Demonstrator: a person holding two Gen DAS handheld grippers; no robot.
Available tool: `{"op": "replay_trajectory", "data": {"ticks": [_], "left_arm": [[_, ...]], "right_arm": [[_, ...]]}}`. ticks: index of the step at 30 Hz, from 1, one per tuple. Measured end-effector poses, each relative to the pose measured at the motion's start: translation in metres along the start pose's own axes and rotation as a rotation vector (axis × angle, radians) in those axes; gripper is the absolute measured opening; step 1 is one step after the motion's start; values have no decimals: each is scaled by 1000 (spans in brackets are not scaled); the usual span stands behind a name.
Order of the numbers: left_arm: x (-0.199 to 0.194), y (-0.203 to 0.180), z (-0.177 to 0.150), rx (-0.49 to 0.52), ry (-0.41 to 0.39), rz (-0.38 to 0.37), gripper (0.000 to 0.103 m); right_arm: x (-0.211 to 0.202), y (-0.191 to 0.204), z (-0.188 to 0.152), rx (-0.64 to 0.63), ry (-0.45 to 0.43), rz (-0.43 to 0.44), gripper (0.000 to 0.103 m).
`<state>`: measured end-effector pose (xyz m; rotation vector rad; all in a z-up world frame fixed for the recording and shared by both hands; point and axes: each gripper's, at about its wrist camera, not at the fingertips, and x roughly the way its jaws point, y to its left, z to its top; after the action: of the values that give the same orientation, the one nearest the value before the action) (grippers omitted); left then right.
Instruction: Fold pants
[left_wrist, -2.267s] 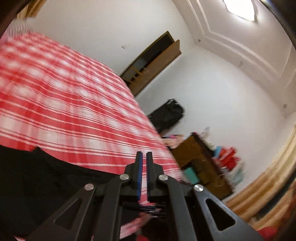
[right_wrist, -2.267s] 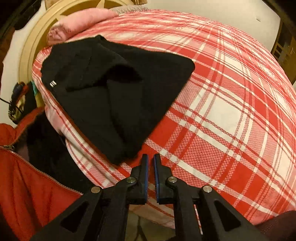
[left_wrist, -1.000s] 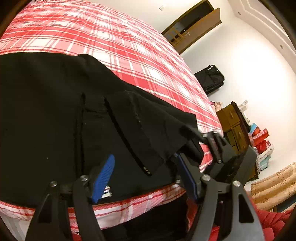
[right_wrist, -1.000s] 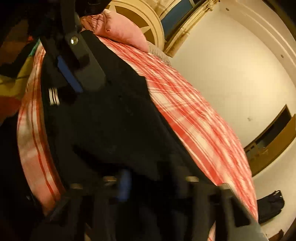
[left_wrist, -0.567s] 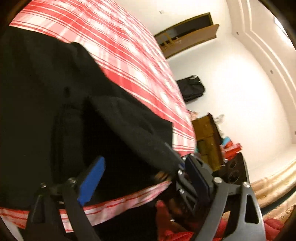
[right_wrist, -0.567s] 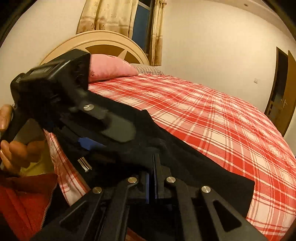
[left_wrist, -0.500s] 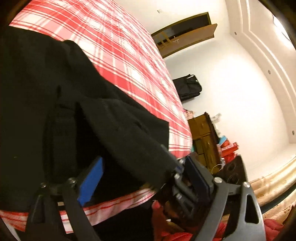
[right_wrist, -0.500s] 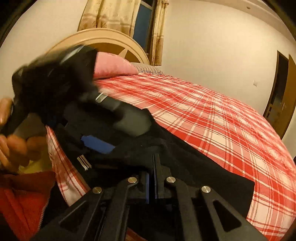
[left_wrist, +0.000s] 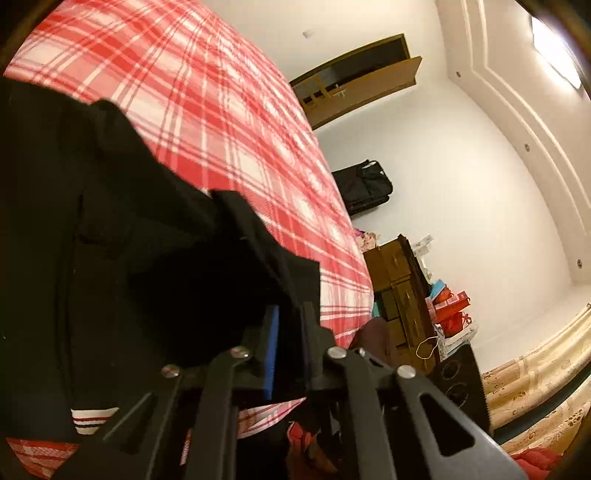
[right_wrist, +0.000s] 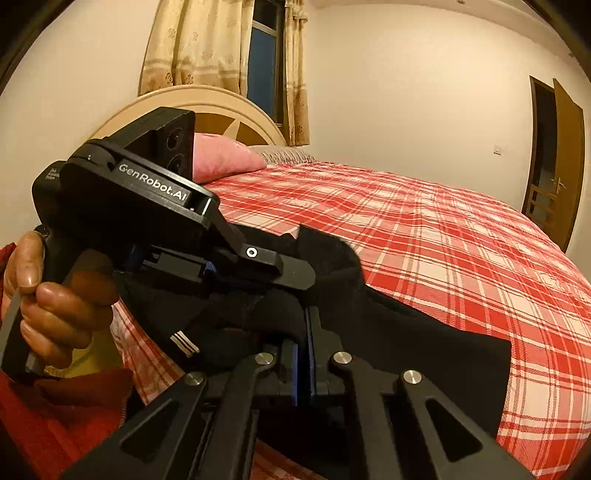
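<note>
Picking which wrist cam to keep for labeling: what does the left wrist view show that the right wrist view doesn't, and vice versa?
Left wrist only: a black bag against the far wall, a wooden dresser with red boxes beside it, a ceiling light.

Right wrist only: the left gripper from outside with the hand that holds it, a pink pillow, the headboard, curtains and window.

Both: the black pants clamped in that view's own gripper, the right gripper among them, the red plaid bedspread, the open brown door.
</note>
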<state>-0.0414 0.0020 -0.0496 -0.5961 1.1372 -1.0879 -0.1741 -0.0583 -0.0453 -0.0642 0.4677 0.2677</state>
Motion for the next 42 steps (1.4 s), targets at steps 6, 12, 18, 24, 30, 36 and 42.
{"op": "replay_trajectory", "data": {"ticks": [6,12,18,24,30,36,42], "left_arm": [[-6,-6,0,19,-24,30,8],[-16,-6,3,28,-40,25,8],[-14,-5,2,17,-38,25,8],[-16,-12,0,29,-42,30,8],[-12,-14,0,44,-18,16,8],[-8,-9,-5,25,-1,6,8],[-18,-8,-3,14,-32,-26,8]], "right_arm": [[-24,-12,-6,36,41,-21,33],[-63,-104,-40,181,194,-54,62],[-39,-141,-60,183,386,136,24],[-17,-134,-64,90,473,158,24],[-25,-113,-75,1,552,101,9],[-22,-95,-69,113,568,-143,6],[-70,-120,-49,654,238,-332,6]]}}
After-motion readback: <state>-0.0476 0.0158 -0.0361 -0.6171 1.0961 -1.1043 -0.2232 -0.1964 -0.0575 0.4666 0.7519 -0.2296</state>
